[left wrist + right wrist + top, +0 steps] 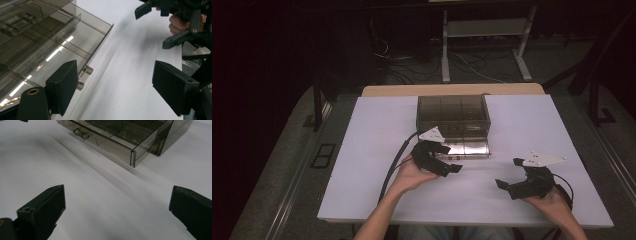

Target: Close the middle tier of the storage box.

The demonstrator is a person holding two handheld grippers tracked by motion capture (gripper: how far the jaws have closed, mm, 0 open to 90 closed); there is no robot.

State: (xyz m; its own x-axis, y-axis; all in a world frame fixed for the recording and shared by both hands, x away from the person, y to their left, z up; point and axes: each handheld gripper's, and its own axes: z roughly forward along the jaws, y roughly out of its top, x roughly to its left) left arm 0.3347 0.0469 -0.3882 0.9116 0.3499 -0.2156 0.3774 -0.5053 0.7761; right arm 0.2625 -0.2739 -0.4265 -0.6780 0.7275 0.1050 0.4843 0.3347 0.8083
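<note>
- The smoky plastic drawer box [452, 112] is occupying the table's [362, 165] far middle, its pulled-out drawer [467, 147] projecting forward.
- White surface is lying open left, right and in front.

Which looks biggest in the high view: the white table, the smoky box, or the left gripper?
1. White table, by far the biggest.
2. Smoky box with its open drawer.
3. Left gripper, smallest, though it sits nearer the camera.
</note>
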